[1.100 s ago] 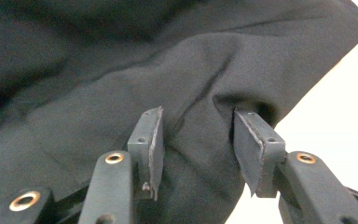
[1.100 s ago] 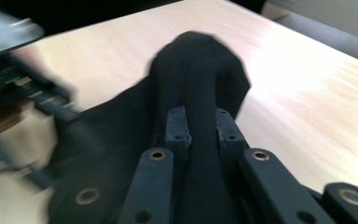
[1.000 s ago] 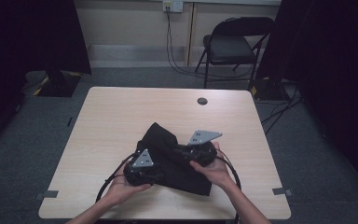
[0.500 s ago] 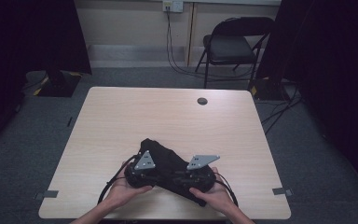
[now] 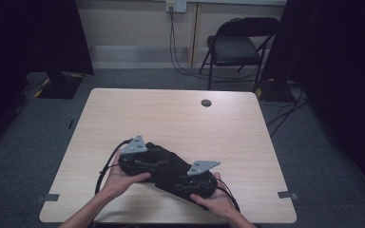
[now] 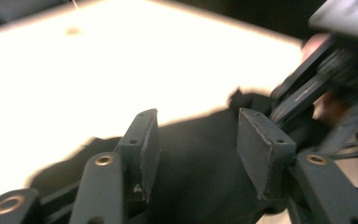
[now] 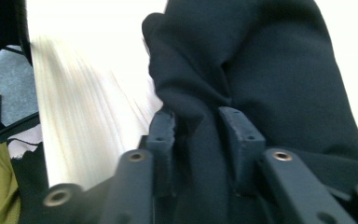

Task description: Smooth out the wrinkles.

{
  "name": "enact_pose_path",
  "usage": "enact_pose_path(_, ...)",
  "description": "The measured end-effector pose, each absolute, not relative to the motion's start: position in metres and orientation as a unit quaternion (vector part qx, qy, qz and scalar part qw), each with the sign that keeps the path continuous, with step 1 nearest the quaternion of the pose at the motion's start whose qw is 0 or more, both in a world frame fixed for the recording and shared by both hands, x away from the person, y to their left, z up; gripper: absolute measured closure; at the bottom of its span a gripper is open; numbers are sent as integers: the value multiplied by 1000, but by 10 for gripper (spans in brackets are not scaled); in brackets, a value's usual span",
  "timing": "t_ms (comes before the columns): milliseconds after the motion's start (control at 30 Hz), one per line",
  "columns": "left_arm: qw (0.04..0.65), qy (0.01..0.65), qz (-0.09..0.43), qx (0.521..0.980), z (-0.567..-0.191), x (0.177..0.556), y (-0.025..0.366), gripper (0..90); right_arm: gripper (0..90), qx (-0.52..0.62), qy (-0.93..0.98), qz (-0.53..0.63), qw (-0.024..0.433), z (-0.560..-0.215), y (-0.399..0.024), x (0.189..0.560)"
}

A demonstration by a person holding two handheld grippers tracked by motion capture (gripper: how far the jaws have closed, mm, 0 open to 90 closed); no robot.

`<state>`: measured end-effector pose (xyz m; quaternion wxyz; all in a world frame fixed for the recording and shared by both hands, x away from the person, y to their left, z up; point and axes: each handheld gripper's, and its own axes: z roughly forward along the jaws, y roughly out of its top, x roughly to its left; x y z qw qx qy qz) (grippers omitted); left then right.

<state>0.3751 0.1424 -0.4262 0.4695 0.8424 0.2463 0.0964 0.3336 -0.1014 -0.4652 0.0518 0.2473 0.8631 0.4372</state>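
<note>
A black cloth (image 5: pixel 167 166) lies bunched on the near half of the wooden table (image 5: pixel 171 118), between both grippers. My left gripper (image 5: pixel 145 163) rests at the cloth's left end. In the left gripper view it (image 6: pixel 200 149) stands open, its pads wide apart over the dark cloth (image 6: pixel 200 177). My right gripper (image 5: pixel 190 179) is at the cloth's right end, close to the table's front edge. The right gripper view has that gripper (image 7: pixel 199 140) shut on a fold of the cloth (image 7: pixel 261 70), which runs up between its pads.
A small round grommet (image 5: pixel 206 102) sits in the table's far side. A black folding chair (image 5: pixel 240 47) stands behind the table at the right. Cables trail from both grippers over the front edge. The other gripper (image 6: pixel 335 65) looms at the left gripper view's right.
My right gripper has moved toward the front edge, dragging the cloth's right end with it; the cloth is now stretched lower and longer. The left gripper has barely shifted.
</note>
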Motion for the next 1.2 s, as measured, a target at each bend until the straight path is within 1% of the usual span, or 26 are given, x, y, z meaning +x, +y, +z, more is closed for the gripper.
enact_pose_path(33, 456, 249, 104, 848, -432, 377, 139, 471, 625, 249, 862, 439, 55, -461, -102, 331)
enact_pose_path(133, 428, 263, 68, 862, -447, 377, 142, 470, 644, 250, 852, 457, 48, -447, -110, 324)
enact_pose_path(167, 419, 260, 69, 867, -449, 374, 144, 470, 639, 253, 848, 464, 49, -441, -115, 322)
enact_pose_path(233, 415, 244, 68, 874, -450, 367, 149, 463, 641, 268, 836, 476, 56, -430, -126, 321)
enact_pose_path(333, 414, 239, 61, 876, -449, 363, 152, 427, 641, 296, 821, 479, 93, -419, -138, 330)
enact_pose_path(367, 415, 238, 65, 875, -449, 362, 152, 427, 649, 304, 821, 474, 97, -419, -139, 335)
enact_pose_path(400, 419, 241, 65, 873, -449, 362, 153, 425, 648, 312, 823, 466, 91, -423, -140, 339)
enact_pose_path(433, 424, 242, 63, 870, -448, 363, 153, 416, 633, 319, 828, 453, 85, -428, -139, 340)
enact_pose_path(467, 442, 243, 65, 861, -445, 363, 156, 405, 609, 323, 834, 440, 79, -433, -137, 338)
enact_pose_path(500, 453, 244, 67, 855, -443, 365, 158, 418, 542, 319, 843, 425, 84, -440, -135, 331)
enact_pose_path(567, 459, 250, 77, 849, -440, 368, 161, 425, 465, 328, 840, 424, 88, -444, -139, 323)
enact_pose_path(633, 457, 258, 78, 848, -441, 374, 165, 416, 400, 344, 831, 428, 90, -446, -144, 316)
enact_pose_path(767, 424, 260, 64, 865, -461, 381, 165, 365, 336, 359, 827, 422, 97, -454, -152, 303)
enact_pose_path(800, 426, 265, 43, 864, -466, 381, 165, 363, 331, 362, 827, 418, 97, -457, -153, 303)
enact_pose_path(867, 428, 265, 35, 864, -466, 380, 166, 353, 317, 365, 836, 397, 101, -465, -151, 305)
enact_pose_path(967, 427, 258, 40, 866, -468, 379, 167, 345, 312, 365, 841, 382, 116, -470, -146, 309)
enact_pose_path(1100, 425, 262, 34, 866, -473, 382, 167, 337, 286, 359, 846, 375, 117, -476, -142, 318)
enact_pose_path(1200, 423, 268, 55, 864, -475, 384, 165, 337, 280, 360, 846, 376, 120, -478, -143, 329)
